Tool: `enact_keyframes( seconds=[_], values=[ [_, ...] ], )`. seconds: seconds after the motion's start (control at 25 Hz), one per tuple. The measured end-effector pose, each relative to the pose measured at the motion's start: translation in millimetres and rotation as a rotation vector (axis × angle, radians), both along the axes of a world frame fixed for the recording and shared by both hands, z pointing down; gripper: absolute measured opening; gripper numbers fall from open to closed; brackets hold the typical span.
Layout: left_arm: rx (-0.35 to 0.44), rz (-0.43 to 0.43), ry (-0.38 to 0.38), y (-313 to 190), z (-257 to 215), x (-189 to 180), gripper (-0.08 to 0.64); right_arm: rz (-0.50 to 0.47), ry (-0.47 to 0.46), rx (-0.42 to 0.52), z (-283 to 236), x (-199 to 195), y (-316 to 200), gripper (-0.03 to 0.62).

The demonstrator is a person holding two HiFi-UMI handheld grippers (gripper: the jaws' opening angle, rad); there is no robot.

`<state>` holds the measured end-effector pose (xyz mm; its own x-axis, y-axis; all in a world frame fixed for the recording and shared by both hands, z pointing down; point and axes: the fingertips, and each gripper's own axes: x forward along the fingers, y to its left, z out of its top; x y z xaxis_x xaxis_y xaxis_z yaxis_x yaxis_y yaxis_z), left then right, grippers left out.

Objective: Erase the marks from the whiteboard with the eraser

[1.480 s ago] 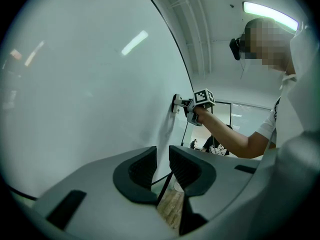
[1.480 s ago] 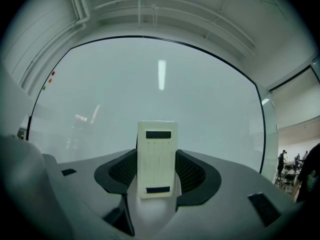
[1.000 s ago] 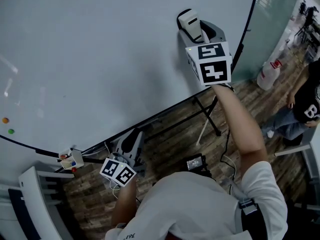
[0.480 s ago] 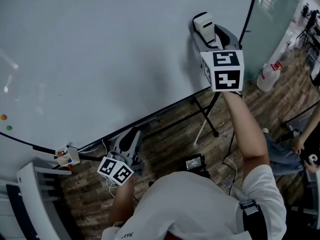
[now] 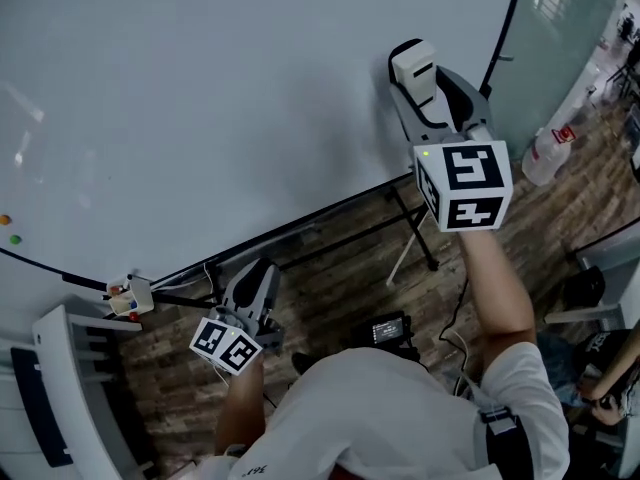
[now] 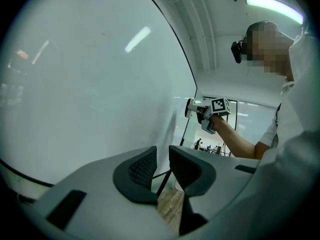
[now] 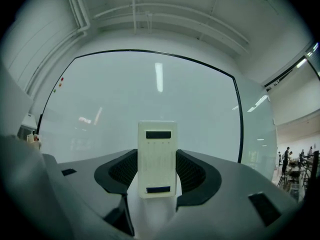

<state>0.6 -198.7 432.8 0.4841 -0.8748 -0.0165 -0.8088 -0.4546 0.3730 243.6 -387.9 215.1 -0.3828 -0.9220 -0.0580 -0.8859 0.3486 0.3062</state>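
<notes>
**Head view.**
- Whiteboard [image 5: 200, 108]: a large pale panel on a stand. You see no marks on it from here.
- Right gripper [image 5: 422, 80]: raised near the board's lower right edge, with its jaws closed on the eraser [image 5: 412, 65]. You cannot tell from here whether the eraser touches the board.
- Left gripper [image 5: 256, 280]: held low over the wood floor [image 5: 340, 278], below the board's bottom edge.
- Coloured magnets [image 5: 9, 230]: two, at the board's far left.
- Bottle [image 5: 545, 158]: on the floor at the right.

**Left gripper view.**
- Left gripper [image 6: 161, 166]: jaws drawn almost together, leaving a narrow slit with nothing in it.
- Whiteboard [image 6: 90, 84]: fills the left side of the view.
- Right gripper [image 6: 194, 109]: well apart, up by the board.

**Right gripper view.**
- Eraser [image 7: 157, 149]: a pale upright block with two dark strips, clamped by its long sides between the padded jaws of the right gripper [image 7: 157, 165].
- Whiteboard [image 7: 150, 94]: straight ahead, with no marks visible.

**Handling.**
- The eraser looks light and stiff, and its smooth shell may slip.
- Hold it mid-body across the long sides.
- Keep the wiping face flat to the board and press evenly.
</notes>
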Motion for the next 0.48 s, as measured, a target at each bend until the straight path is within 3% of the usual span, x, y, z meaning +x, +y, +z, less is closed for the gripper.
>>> enact_keyframes(
  seconds=[0.48],
  values=[
    [-0.026,-0.027,0.019,24,12,2,0.083,-0.126,-0.110,-0.105,52,-19,41,0.253]
  ],
)
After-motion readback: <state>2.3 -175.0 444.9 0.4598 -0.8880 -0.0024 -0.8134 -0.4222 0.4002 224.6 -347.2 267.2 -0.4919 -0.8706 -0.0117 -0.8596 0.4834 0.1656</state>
